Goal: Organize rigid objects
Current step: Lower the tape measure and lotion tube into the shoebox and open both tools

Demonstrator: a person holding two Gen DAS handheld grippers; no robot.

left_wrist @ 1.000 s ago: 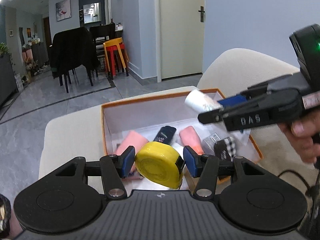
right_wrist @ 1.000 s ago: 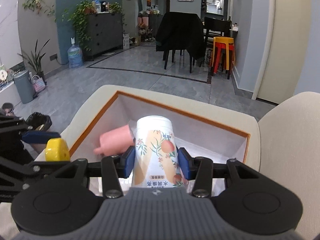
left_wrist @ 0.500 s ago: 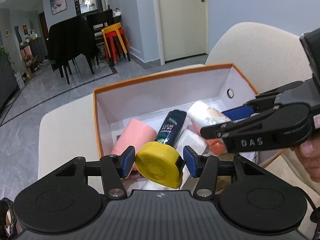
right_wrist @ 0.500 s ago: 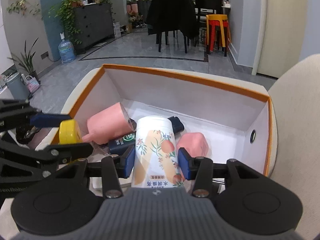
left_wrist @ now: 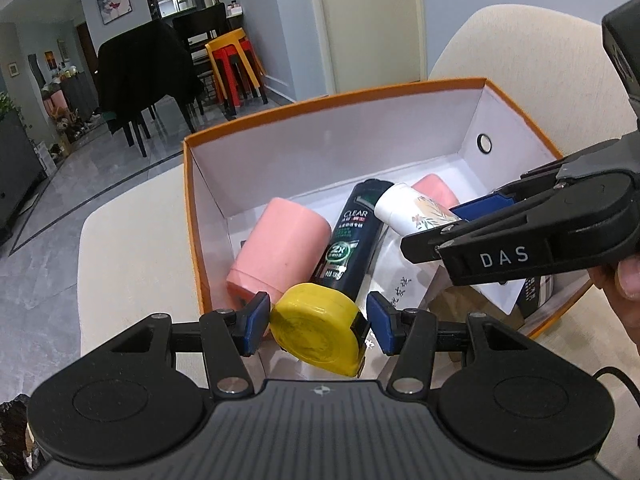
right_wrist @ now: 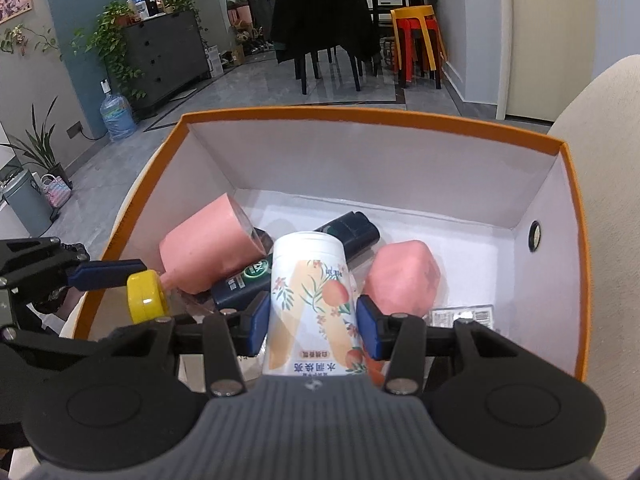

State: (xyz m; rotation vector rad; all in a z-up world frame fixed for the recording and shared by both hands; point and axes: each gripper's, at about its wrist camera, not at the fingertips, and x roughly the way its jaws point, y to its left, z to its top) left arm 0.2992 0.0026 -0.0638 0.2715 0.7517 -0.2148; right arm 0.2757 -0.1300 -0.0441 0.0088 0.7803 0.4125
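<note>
My left gripper is shut on a yellow tape measure and holds it over the near left corner of the orange-rimmed white box. My right gripper is shut on a white peach-print bottle, held low inside the box. The bottle also shows in the left wrist view. The tape measure shows at left in the right wrist view.
In the box lie a pink cylinder, a dark CLEAR shampoo bottle, a pink rounded item and small packets. The box rests on a cream cushioned seat. Chairs and stools stand beyond.
Both grippers have moved forward and down over the box. The peach-print bottle has dropped from above the rim to inside the box. The tape measure stays gripped.
</note>
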